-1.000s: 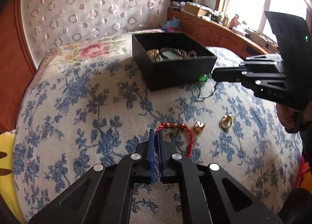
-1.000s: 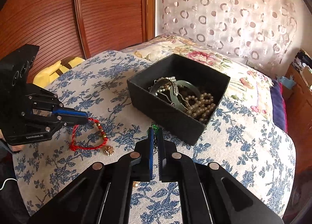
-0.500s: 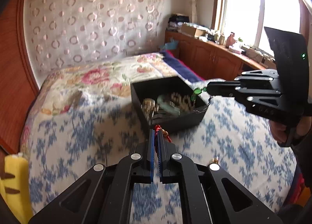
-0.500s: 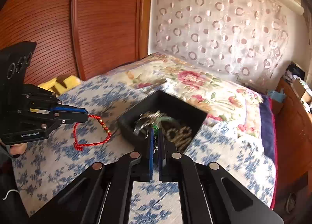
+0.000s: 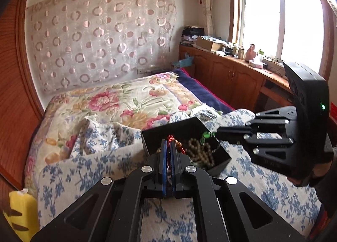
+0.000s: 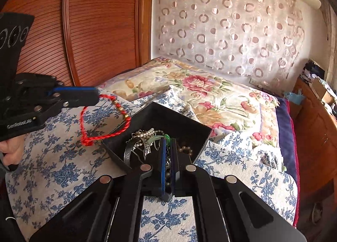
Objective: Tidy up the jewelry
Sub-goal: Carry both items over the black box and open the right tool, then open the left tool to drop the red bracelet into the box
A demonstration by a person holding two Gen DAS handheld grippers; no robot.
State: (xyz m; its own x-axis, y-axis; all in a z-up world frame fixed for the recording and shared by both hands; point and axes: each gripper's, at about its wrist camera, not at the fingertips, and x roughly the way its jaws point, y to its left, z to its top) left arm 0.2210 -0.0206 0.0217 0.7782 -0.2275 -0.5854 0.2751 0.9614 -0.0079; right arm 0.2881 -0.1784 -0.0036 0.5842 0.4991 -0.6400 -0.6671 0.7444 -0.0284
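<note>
Okay, nearest first: my left claw (image 5: pixel 167 147) is pinched narrow on the red cord bracelet (image 6: pixel 105 117), gripping it at one point on the cord so the loop hangs slack, its lower end draped at the near corner of the black box (image 6: pixel 195 130). Cord looks light and limp, with a few gold beads (image 6: pixel 121 108) on one stretch; I judge it will swing and snag on the rim, so the hold on the cord itself, clear of the beads, is the right spot.

My right claw (image 6: pixel 167 149) is also closed narrow, on a thin chain with a green pendant (image 5: pixel 206 136), held over the box interior. Chain is fine and slippery, I'd guess, and tangles easily; a grip near the pendant looks safest.

Below both, the box sits on the bed's blue-flowered cover (image 6: pixel 54 157) and already holds a pearl strand (image 6: pixel 147 132), a dark bangle (image 6: pixel 128 153) and brown beads (image 5: pixel 200 151) in a heap. Both pieces look ready for release, bracelet needing to come further over the opening.

Beyond: floral quilt (image 6: pixel 200 86), then the circle-patterned curtain (image 6: pixel 227 27).
</note>
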